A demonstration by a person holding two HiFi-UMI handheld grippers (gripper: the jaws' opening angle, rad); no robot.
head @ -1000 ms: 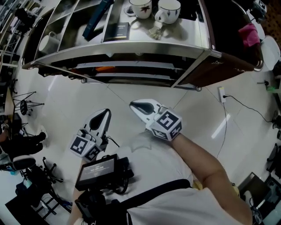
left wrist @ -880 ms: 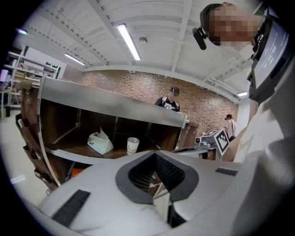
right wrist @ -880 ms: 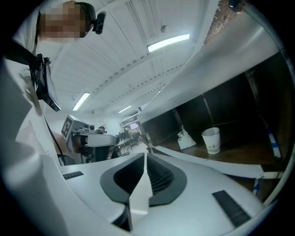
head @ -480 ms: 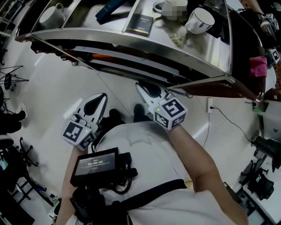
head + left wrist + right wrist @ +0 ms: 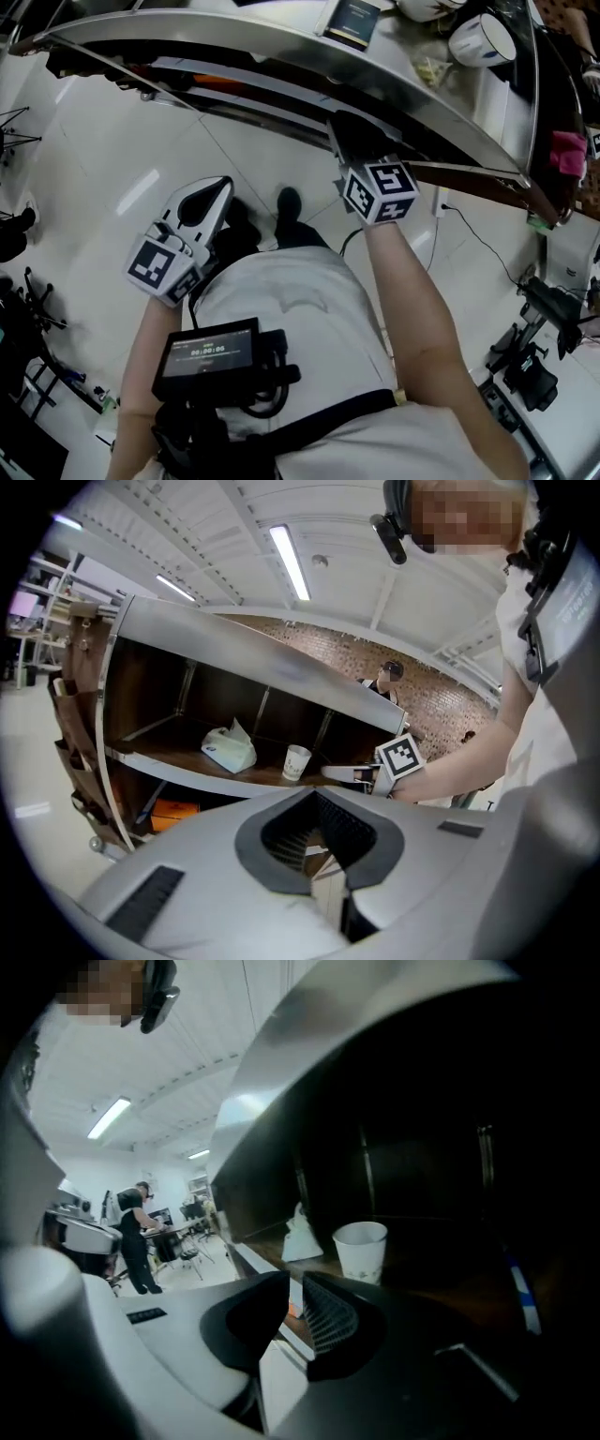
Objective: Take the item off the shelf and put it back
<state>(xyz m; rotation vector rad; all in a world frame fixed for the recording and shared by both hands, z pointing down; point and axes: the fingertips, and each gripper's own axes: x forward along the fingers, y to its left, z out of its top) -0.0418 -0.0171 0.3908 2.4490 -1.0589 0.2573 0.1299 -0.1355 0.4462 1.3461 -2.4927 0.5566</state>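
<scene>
A white paper cup (image 5: 361, 1251) stands upright on the dark wooden shelf board (image 5: 441, 1288), with a white tissue pack (image 5: 302, 1232) just behind it to the left. My right gripper (image 5: 292, 1283) points at the cup from short of it, its jaws a narrow gap apart with nothing between them. In the head view my right gripper (image 5: 349, 127) reaches in under the shelf's metal top (image 5: 281, 56). In the left gripper view the cup (image 5: 296, 761) and the pack (image 5: 230, 750) stand left of the right gripper (image 5: 352, 773). My left gripper (image 5: 220, 183) hangs back, shut and empty.
On the shelf's top lie a dark booklet (image 5: 352, 19) and a white mug (image 5: 483, 39). A pink cloth (image 5: 567, 155) hangs at the right end. A cable runs from a socket (image 5: 441, 202) over the floor. An orange thing (image 5: 173, 810) lies on the lower shelf.
My right gripper has gone forward, from over the open floor to under the shelf's top edge. The shelf has come closer. The left gripper has kept its place by my body.
</scene>
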